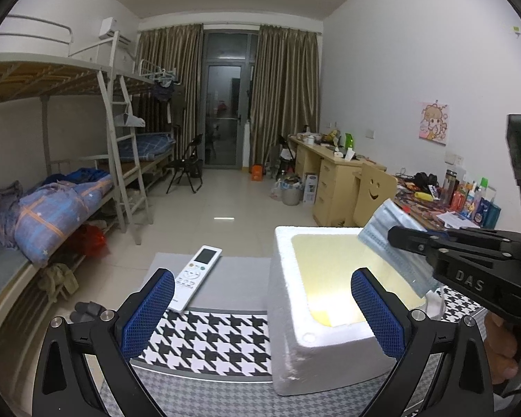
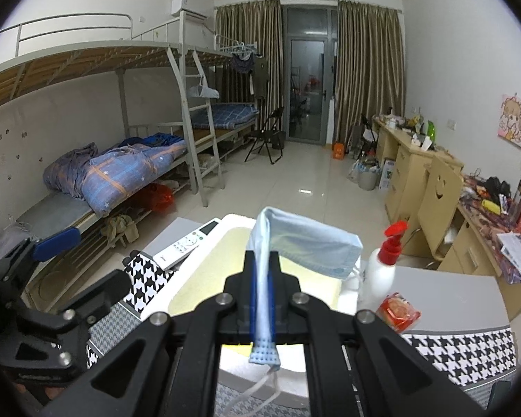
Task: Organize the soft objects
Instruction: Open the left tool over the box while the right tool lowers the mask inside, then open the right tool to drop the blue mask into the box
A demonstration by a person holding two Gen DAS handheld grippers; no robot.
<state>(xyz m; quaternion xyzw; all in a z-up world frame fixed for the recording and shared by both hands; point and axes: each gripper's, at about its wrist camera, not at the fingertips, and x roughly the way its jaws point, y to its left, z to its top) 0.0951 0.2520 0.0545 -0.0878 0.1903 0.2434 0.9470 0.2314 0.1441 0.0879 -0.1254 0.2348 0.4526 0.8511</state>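
Both grippers are chunky black plastic linkages with shiny silver screws at the pivots. The left gripper [image 1: 262, 307] has blue finger pads [image 1: 146, 312] with a fine mesh-like texture. The right gripper [image 2: 261, 271] has the same blue pads, and "DAS" is embossed on its side, close to the person's hand [image 1: 507, 351].

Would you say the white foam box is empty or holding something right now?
Empty: the foam box shows only its bare yellowish floor, and the face mask hangs above it, pinched in the right gripper.
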